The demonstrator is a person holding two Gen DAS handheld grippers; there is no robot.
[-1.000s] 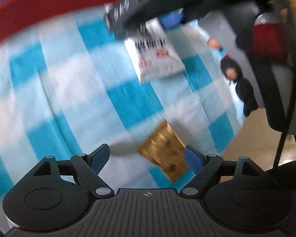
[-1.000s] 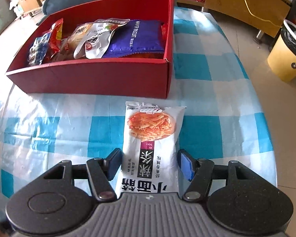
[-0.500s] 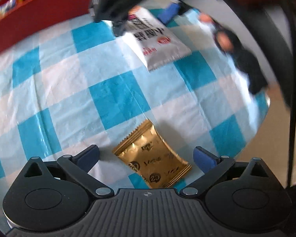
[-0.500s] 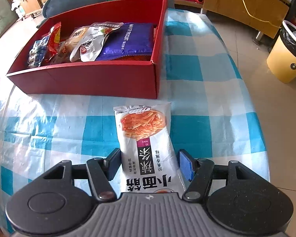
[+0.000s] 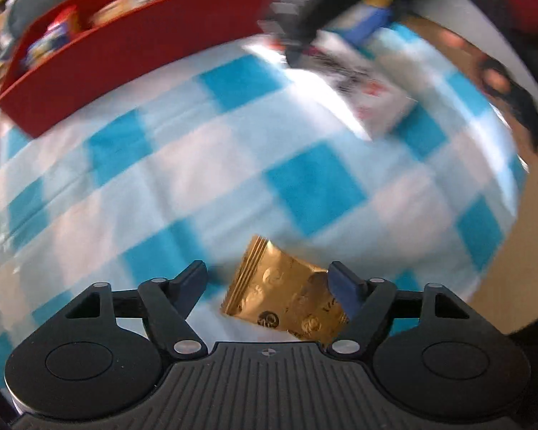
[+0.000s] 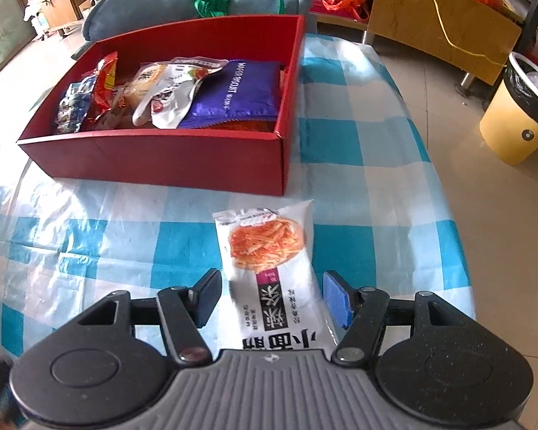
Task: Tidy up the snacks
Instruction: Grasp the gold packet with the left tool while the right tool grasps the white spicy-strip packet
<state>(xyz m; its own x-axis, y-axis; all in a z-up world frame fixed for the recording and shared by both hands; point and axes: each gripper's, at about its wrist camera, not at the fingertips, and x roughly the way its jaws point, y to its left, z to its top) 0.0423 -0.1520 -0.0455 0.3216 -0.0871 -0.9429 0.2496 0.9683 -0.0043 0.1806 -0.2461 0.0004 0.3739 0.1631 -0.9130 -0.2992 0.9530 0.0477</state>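
- Since the earlier frame, the gold snack packet (image 5: 287,301) has come closer to the right finger of the left hand-held gripper (image 5: 267,281), and the red box (image 5: 132,50) now fills more of the top of the left wrist view.
- On the left hand-held gripper the jaws are closing with the gold snack packet between them; the right finger meets the packet's edge, while the left finger stands clear of it.
- Much of the left wrist view is blurred: the snacks inside the red box and the print on the white packet at the upper right cannot be read there.
- The near end of the gold snack packet is cut off by the gripper body.
- The right hand-held gripper (image 6: 272,295) has its jaws apart around the white noodle packet (image 6: 269,261), which lies flat on the tabletop (image 6: 358,143) with a gap on each side; whether the pads touch it lower down I cannot tell, because the packet's near end goes under the gripper body.
- Just behind the noodle packet stands the red box, holding a purple biscuit bag (image 6: 240,93), a silver pouch (image 6: 172,96) and smaller packets on the left.
- A blue-and-white checked cloth (image 6: 89,240) covers the tabletop.
- On the floor to the right stands a yellow bin (image 6: 513,125) with a black liner.
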